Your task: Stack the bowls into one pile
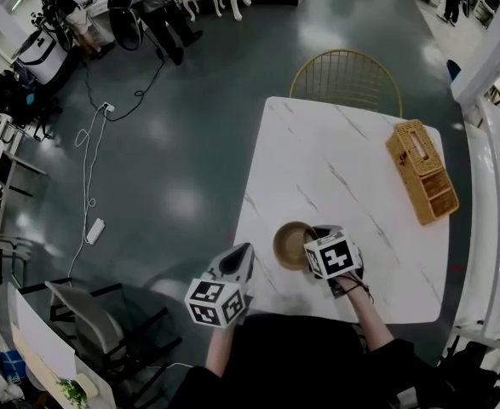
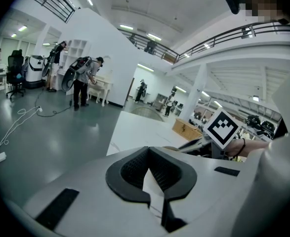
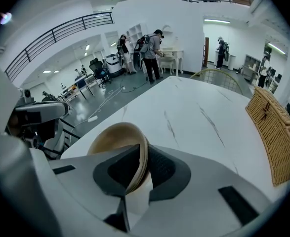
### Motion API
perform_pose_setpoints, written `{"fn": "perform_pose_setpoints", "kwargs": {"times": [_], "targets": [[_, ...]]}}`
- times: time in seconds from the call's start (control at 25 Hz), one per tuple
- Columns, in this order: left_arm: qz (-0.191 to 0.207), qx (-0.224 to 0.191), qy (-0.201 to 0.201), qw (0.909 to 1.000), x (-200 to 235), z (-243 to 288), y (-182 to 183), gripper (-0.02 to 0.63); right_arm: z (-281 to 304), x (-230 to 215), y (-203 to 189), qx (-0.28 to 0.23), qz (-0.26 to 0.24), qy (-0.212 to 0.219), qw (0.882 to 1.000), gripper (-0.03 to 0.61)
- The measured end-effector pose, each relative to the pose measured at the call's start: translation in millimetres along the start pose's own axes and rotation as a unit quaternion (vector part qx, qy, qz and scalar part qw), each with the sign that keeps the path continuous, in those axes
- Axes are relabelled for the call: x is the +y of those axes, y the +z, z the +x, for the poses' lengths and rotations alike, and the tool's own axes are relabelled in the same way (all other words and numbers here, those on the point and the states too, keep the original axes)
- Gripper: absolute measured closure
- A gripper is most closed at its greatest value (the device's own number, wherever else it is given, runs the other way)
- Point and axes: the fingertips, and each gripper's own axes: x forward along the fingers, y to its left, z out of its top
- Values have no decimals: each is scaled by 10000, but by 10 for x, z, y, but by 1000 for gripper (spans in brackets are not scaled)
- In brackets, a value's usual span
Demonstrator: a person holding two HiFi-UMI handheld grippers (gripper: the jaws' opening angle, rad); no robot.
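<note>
A tan bowl (image 1: 290, 244) sits near the front edge of the white marble table (image 1: 335, 160). In the right gripper view the bowl (image 3: 116, 139) tilts, and its rim shows layered edges like nested bowls. My right gripper (image 1: 316, 240) is shut on that rim, which runs between the two dark pads (image 3: 144, 154). My left gripper (image 1: 242, 252) hovers off the table's front left corner, apart from the bowl. Its jaws (image 2: 148, 153) meet at the tips with nothing between them.
A wicker basket (image 1: 422, 170) lies at the table's right side, also in the right gripper view (image 3: 275, 132). A gold wire chair (image 1: 345, 79) stands behind the table. A grey chair (image 1: 88, 318) is at the lower left. Cables and people (image 1: 160, 11) are across the floor.
</note>
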Motion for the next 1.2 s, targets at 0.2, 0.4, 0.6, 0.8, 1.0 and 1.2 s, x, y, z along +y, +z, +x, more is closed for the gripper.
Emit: {"fn": "perform_pose_setpoints", "kwargs": {"times": [0.2, 0.4, 0.6, 0.8, 1.0, 1.2], "targets": [[24, 13, -64, 10000, -31, -8, -11, 600, -23, 14, 23, -104, -47, -83, 9999, 537], [56, -9, -97, 9999, -37, -4, -9, 600, -51, -34, 82, -311, -20, -221, 9993, 486], [180, -53, -278, 9994, -113, 4, 45, 600, -136, 20, 101, -450, 429, 140, 9980, 476], [389, -170, -563, 9975, -285, 51, 159, 598, -373, 39, 239, -968, 910, 694, 9887, 555], [781, -273, -839, 9930, -449, 101, 327, 598, -796, -42, 467, -1845, 785, 592, 9779, 561], [1143, -451, -1099, 9863, -640, 103, 480, 600, -1300, -107, 611, -2952, 780, 560, 9506, 561]]}}
